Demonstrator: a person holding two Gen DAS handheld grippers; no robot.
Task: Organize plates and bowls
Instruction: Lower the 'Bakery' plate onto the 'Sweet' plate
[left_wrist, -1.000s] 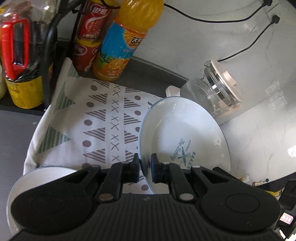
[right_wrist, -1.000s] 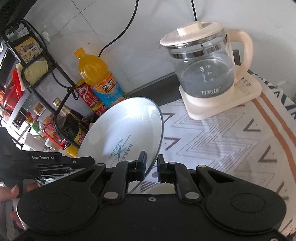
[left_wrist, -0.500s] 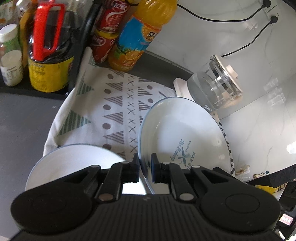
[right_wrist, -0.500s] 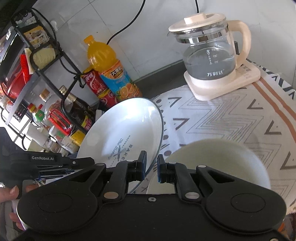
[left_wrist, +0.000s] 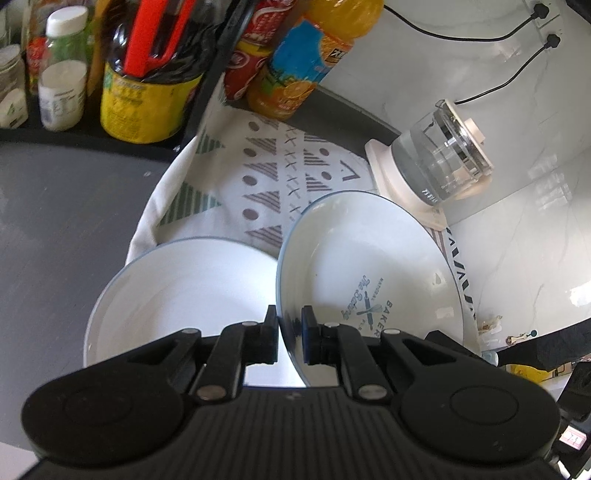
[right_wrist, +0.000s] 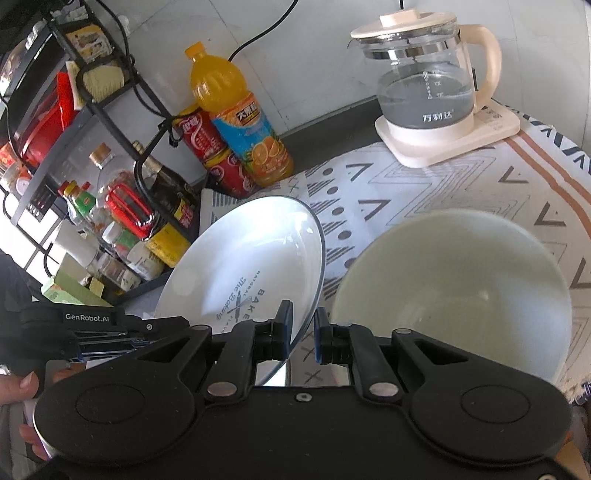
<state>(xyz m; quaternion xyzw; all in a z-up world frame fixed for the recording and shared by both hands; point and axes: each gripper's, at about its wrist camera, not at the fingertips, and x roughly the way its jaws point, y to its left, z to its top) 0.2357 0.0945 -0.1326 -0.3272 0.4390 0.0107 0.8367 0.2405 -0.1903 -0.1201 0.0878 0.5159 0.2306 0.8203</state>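
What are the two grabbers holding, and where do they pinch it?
Both hold one white plate printed with "BAKER". The left gripper and the right gripper each have their jaws shut on its rim, on opposite edges.

Both views are bright with daylight. Strong glare lies on the white wall (left_wrist: 535, 229) at the right of the left view and washes the plate (right_wrist: 255, 254) in the right view. The bottles (left_wrist: 147, 74) at the upper left are blurred. The fisheye lens bends the edges strongly, and the gripper bodies in front are dark.
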